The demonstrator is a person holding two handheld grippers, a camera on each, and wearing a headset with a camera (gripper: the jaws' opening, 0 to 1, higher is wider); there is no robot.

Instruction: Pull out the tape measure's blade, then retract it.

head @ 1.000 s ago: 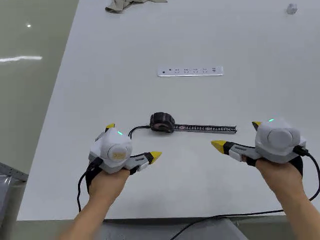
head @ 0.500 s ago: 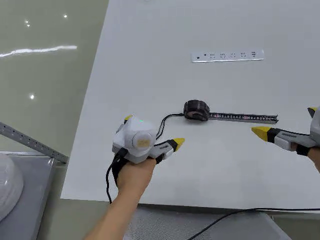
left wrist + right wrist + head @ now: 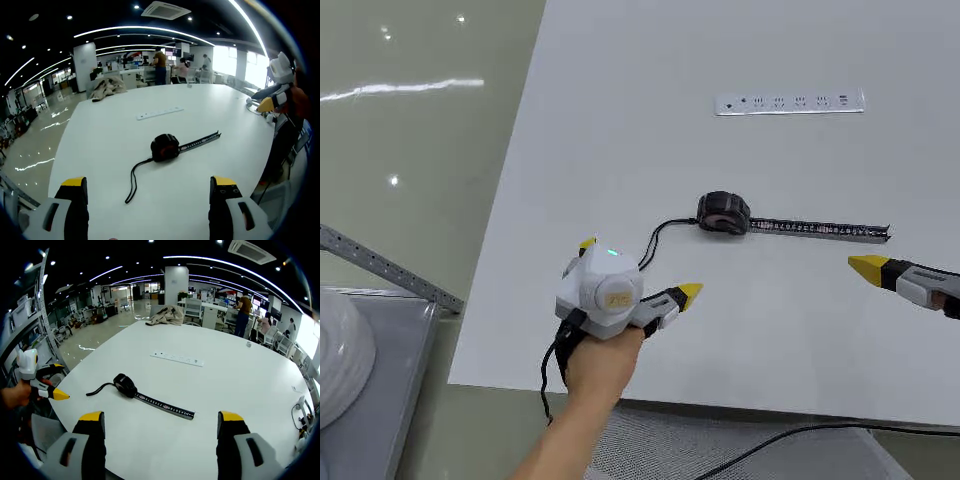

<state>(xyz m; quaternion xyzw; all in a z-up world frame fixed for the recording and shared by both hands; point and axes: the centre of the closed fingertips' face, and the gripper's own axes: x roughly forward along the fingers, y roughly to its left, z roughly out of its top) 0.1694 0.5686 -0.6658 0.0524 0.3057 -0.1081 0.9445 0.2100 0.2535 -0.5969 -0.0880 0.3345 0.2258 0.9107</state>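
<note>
A person is standing at a large white desk (image 3: 620,120), holding a two-jaw claw in each hand. The tape (image 3: 724,212), a dark round case, is lying on the desk ahead of the two claws and between them, touching neither. Its blade (image 3: 820,229) is lying pulled out flat on the desk, running from the case toward the person's right side. A thin black strap (image 3: 655,238) is curling off the other side of the case, toward the left claw (image 3: 639,267). The left claw is hovering near the desk's near edge, its yellow-tipped jaws spread wide apart and gripping nothing, with the tape lying ahead between them. The right claw (image 3: 160,416) is hovering off to the right, near the blade's free end but apart from it. Its jaws are also standing wide apart and empty. A white power strip (image 3: 790,102) is lying farther back on the desk, well beyond the tape. A crumpled cloth (image 3: 167,315) is sitting at the desk's far end. Beyond the desk, an open office is stretching away under ceiling lights, with a few people standing in the distance.
</note>
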